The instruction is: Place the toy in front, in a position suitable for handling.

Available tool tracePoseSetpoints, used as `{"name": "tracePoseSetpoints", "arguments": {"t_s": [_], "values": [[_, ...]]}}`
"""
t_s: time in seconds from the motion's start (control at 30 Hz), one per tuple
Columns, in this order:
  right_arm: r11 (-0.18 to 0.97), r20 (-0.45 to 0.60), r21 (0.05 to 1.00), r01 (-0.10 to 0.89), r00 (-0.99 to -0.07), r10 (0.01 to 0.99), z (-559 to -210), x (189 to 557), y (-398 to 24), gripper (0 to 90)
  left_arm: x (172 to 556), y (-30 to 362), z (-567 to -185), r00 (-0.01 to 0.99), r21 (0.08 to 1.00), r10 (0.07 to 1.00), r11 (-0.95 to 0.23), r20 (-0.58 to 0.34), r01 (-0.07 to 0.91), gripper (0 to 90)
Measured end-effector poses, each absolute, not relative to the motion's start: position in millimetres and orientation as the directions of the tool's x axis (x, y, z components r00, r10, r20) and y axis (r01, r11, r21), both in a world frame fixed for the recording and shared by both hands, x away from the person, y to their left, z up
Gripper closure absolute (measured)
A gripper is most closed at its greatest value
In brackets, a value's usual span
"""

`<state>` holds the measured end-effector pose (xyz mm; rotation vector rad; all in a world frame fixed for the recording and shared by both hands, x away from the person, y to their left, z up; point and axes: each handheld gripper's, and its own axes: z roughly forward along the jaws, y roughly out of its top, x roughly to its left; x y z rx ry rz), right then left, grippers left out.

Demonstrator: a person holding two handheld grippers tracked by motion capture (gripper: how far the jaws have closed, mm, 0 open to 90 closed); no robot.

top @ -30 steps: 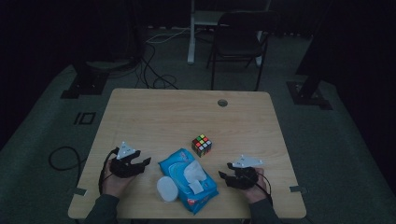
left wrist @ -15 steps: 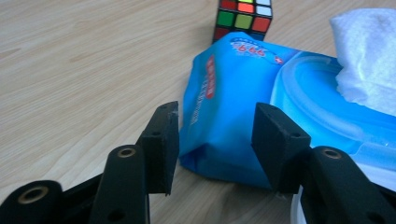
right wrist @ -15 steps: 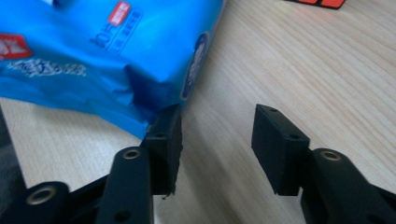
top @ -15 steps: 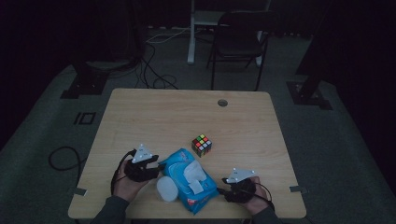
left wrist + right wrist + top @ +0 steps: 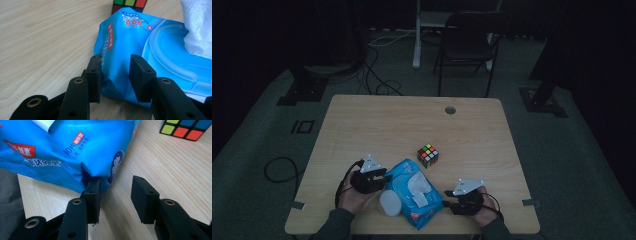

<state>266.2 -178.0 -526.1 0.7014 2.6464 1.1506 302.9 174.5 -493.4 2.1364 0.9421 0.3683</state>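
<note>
My left gripper (image 5: 115, 75) has just been closing, pinching the wipes pack (image 5: 125, 45) edge; my right gripper (image 5: 116, 195) (jaws closing too) stands apart beside its corner.

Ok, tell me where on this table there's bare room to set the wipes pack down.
The far half of the table, from the cable hole back to the puzzle cube, is bare, as are the left side beyond the left gripper and the right edge past the cube. The near middle is crowded: wipes pack, its open lid, right gripper.
</note>
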Motion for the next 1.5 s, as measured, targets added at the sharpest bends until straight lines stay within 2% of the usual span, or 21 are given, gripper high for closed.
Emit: {"name": "tracePoseSetpoints", "arguments": {"t_s": [0.33,0.7,0.93,1.0,1.13,1.23,1.37,1.5], "values": [[0.589,0.025,0.738,0.329,-0.886,0.464,-527,281,-157,63.9,316,190,-493,0.614,0.744,0.789,-0.396,-0.025,0.539,63.8],[0.599,-0.018,0.755,0.268,-0.904,0.428,-523,295,-104,66.4,343,211,-485,0.497,0.749,0.868,-0.332,0.004,0.573,63.5],[0.581,-0.005,0.769,0.265,-0.907,0.42,-525,300,-78,68.3,321,210,-467,0.528,0.79,0.849,-0.318,-0.009,0.524,63.2],[0.569,0.033,0.768,0.296,-0.904,0.426,-525,304,-71,67.3,313,208,-463,0.538,0.797,0.843,-0.321,-0.007,0.512,63.2],[0.575,0.014,0.769,0.278,-0.907,0.42,-524,308,-56,66.3,295,203,-456,0.56,0.819,0.828,-0.319,-0.004,0.477,63.6],[0.56,0.019,0.78,0.279,-0.905,0.425,-524,309,-48,62.0,284,197,-454,0.583,0.829,0.812,-0.32,-0.01,0.46,64.5],[0.549,0.019,0.79,0.273,-0.906,0.423,-519,307,-55,54.7,270,184,-457,0.627,0.827,0.779,-0.349,-0.004,0.44,65.2],[0.539,0.004,0.794,0.28,-0.89,0.457,-511,305,-77,52.4,263,166,-467,0.67,0.808,0.742,-0.401,0.012,0.43,68.5]]}}
